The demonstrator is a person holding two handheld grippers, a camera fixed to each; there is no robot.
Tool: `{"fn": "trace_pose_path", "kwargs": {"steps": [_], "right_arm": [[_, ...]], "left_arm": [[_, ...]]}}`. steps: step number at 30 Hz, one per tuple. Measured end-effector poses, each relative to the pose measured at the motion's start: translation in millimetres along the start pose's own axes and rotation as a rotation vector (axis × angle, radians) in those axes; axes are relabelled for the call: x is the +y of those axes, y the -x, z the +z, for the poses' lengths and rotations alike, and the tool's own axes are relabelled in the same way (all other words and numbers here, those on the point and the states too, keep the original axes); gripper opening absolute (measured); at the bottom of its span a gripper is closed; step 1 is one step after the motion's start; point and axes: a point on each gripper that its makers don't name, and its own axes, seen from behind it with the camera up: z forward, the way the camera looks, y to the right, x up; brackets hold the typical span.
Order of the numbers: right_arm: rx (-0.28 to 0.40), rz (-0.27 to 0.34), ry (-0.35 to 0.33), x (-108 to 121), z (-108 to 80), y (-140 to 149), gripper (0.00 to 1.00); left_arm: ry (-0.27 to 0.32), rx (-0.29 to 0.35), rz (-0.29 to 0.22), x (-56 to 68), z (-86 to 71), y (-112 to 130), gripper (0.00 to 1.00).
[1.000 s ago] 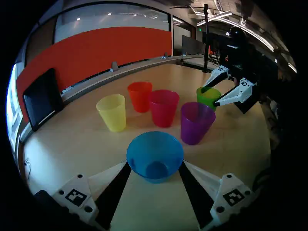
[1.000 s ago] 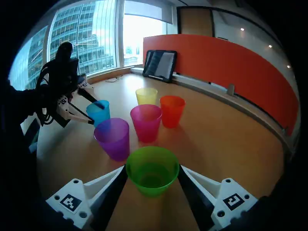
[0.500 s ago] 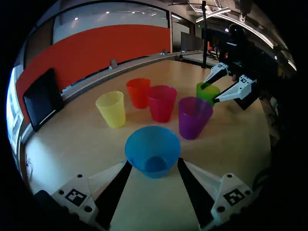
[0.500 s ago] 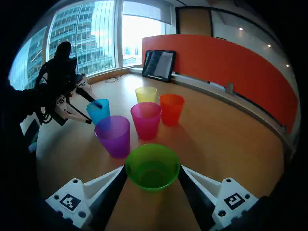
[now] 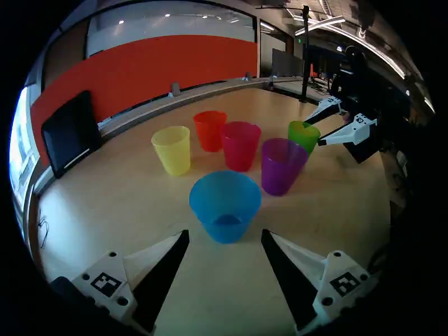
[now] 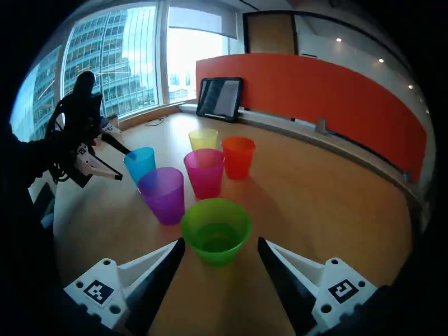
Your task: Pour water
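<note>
Tongs wide open: my left tongs face the blue cup, my right tongs the green cup. Both look light and slippery; I'd pinch the sides softly.

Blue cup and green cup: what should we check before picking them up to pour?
1. Left gripper open: ok.
2. Right gripper open: ok.
3. Blue cup upright: ok.
4. Green cup upright: ok.
5. Cups gripped: not ok, each stands free at its gripper's fingertips.
6. Either cup filled: cannot tell.
</note>
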Motion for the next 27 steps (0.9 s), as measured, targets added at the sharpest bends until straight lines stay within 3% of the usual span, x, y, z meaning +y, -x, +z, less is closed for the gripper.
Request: {"fn": "trace_pose_path", "kwargs": {"steps": [12,22,27], "right_arm": [[0.091,0.042,0.097,13.9,-41.1,-3.7,1.0],[0.226,0.085,0.208,33.0,-72.8,-28.6,1.0],[0.306,0.111,0.297,52.3,-85.8,-41.6,1.0]], "left_arm": [[-0.099,0.101,-0.037,-4.8,-38.2,-7.8,0.96],[-0.246,0.211,-0.042,-17.8,-66.0,-17.6,0.96],[-0.326,0.27,-0.031,-24.5,-78.1,-25.3,0.96]]}}
